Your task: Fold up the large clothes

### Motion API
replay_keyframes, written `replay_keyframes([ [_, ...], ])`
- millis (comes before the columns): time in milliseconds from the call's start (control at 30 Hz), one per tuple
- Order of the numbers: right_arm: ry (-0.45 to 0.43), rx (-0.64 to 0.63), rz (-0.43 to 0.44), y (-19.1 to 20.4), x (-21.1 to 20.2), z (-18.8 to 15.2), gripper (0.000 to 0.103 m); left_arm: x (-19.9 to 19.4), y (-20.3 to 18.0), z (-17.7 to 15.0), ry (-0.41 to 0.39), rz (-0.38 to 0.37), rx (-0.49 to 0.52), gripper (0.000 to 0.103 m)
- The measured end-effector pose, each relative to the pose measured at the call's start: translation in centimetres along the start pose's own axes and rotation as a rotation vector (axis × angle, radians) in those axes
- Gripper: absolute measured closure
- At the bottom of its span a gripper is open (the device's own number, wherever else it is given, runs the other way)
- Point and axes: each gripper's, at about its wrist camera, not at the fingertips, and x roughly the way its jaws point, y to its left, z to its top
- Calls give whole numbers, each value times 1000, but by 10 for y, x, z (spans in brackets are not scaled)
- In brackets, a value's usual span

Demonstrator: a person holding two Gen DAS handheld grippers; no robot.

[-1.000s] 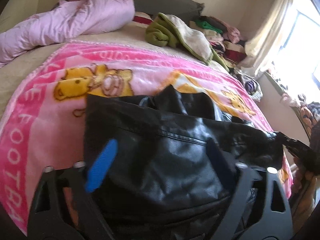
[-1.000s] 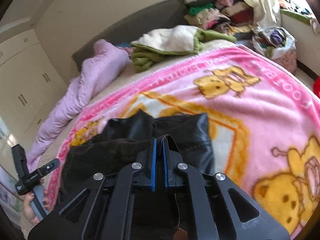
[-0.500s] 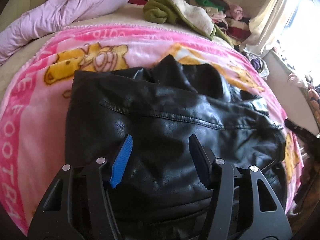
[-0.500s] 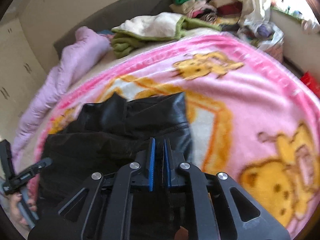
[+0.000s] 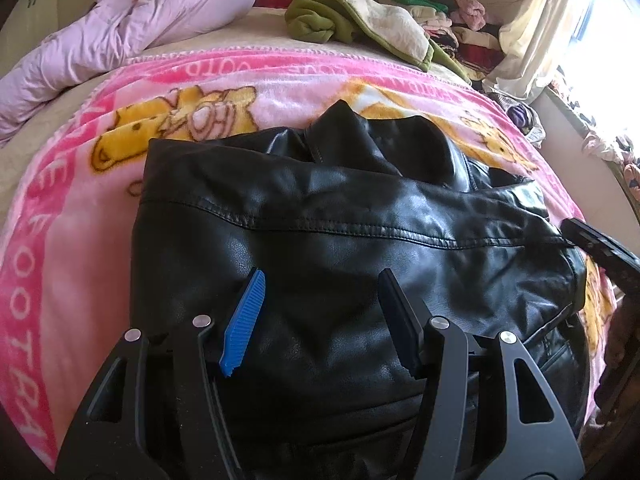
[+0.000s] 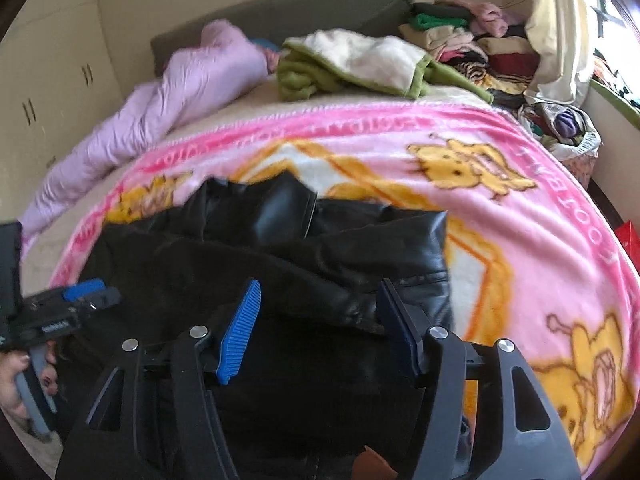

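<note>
The bed (image 5: 192, 50) took up most of the room, with a fuzzy pink fleece blanket printed with yellow cartoon bears (image 5: 80, 208) spread over the near half and plain beige bedding showing past it. Up by the dark headboard (image 6: 280, 12) lay a puffy lilac quilted jacket (image 5: 132, 28) and a rumpled green and cream fleece throw (image 5: 360, 24). A messy stack of folded clothes (image 6: 472, 44) sat at the far right corner, next to a pale curtain (image 5: 528, 44) and a bright window. Cream cupboard doors (image 6: 48, 80) ran along the left wall.

The black leather-look jacket (image 5: 340, 248) lay bunched on the blanket near the front edge of the bed, shiny and creased, with a stitched seam across it and the collar poking up.

The left gripper (image 5: 320, 284) hung over the jacket, blue ribbed fingers (image 5: 244, 320) about halfway apart and holding nothing. The right gripper (image 6: 318, 294) was over the jacket's right side, its fingers opening, with a fold of the leather between them but not pinched.
</note>
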Motion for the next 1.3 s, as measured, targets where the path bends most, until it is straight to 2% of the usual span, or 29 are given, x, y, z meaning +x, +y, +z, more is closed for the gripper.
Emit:
replay_keyframes([
  [133, 45, 37, 8, -7, 17, -5, 40, 3, 0, 0, 9, 8, 2, 53],
  [300, 82, 10, -17, -4, 30, -11, 40, 8, 0, 0, 20, 16, 9, 53],
  [500, 84, 2, -48, -2, 41, -17, 40, 9, 0, 1, 15, 17, 5, 52],
  [633, 57, 1, -48, 0, 32, -17, 40, 5, 1, 1, 5, 14, -3, 52],
  [867, -8, 54, 32, -4, -4, -14, 38, -16, -7, 3, -46, -11, 0, 52],
  [967, -24, 51, 48, -2, -15, -14, 38, -26, -13, 5, -72, -13, 13, 46],
  [1067, -42, 45, 54, 0, -25, -14, 28, -35, -17, 5, -90, -16, 18, 43],
  [1300, -50, 21, 70, 8, -36, -20, 28, -46, -27, 1, -109, 17, 59, 29],
])
